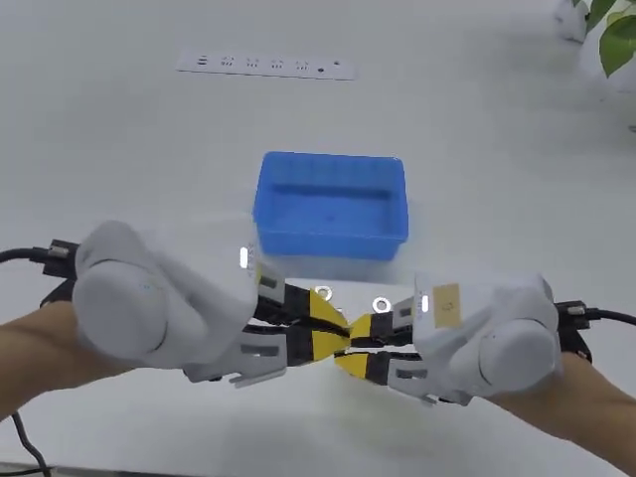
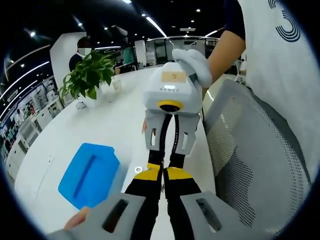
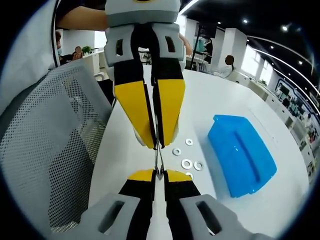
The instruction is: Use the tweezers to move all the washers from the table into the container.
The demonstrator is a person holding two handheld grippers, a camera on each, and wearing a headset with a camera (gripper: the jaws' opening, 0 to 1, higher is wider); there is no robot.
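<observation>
Bench: one (image 1: pixel 477 119), white, carrying the lot.
Container: one (image 1: pixel 333 159), a blue open rectangle, at 12 o'clock from the meeting jaws in my head view.
Grippers: two, left gripper (image 3: pixel 156 142) and right gripper (image 3: pixel 159 175), tip to tip; both sets of jaws are narrow, pinching the tweezers.
Tweezers: one (image 3: pixel 157 157), a thin metal sliver bridging both jaws.
Washers: four I can count (image 3: pixel 186 163), small silver rings lying flat at 2 o'clock of my right jaws, between them and the container.

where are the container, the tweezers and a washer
container (image 1: pixel 328 241): head view, front wall
tweezers (image 3: pixel 158 161): right gripper view, thin metal shaft
washer (image 3: pixel 183 163): right gripper view, ring's left side
</observation>
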